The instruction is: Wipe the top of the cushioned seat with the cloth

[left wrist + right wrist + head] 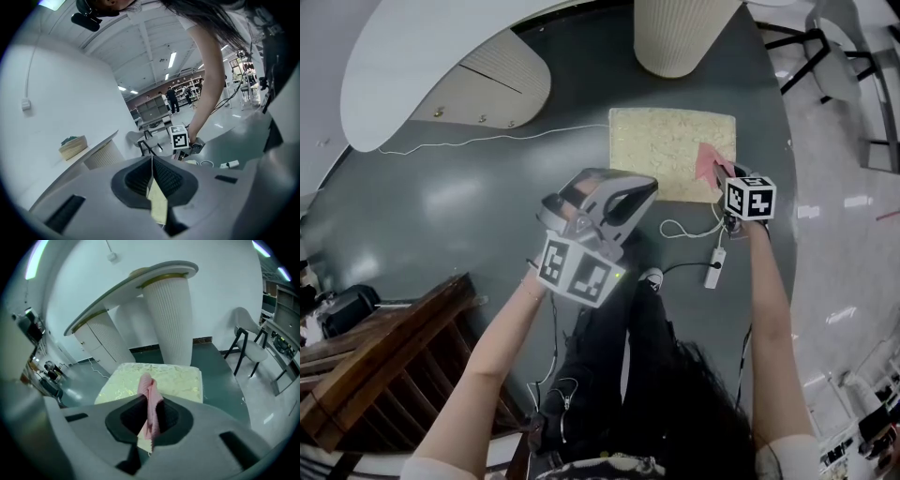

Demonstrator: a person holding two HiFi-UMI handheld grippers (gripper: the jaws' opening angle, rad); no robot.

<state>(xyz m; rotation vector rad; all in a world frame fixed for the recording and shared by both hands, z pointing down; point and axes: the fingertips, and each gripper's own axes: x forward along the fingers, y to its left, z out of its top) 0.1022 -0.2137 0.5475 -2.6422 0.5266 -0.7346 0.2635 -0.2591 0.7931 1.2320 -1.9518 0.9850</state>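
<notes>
Between your right gripper's point(149, 420) jaws sits the pink cloth point(149, 394), clamped tight, one bunched fold sticking out past the pads and a thin edge hanging below. Head view puts that right gripper point(727, 183) at the near right corner of the cushioned seat point(670, 150), with the cloth point(710, 161) over the seat's right edge; can't tell if the cloth touches the fabric. The seat is a pale yellow square cushion point(173, 380), patterned top, sitting low on the dark green floor point(441, 206), straight ahead of the right jaws. Your left gripper point(152, 180) has its pads pressed together, nothing gripped. It is raised, and in head view its tips point(619, 187) show at the seat's near left corner, marker cube toward you. The left gripper view looks across at your right hand point(194, 136). Behind the seat stands a ribbed cream column point(680, 33) under a white curved tabletop point(422, 66). A thin white cable point(487, 139) runs along the floor left of the seat, and a white plug block point(714, 267) with a looped cord lies just near of it. A dark wooden frame point(384, 366) is at your lower left. A white chair point(248, 345) stands off to the right.
</notes>
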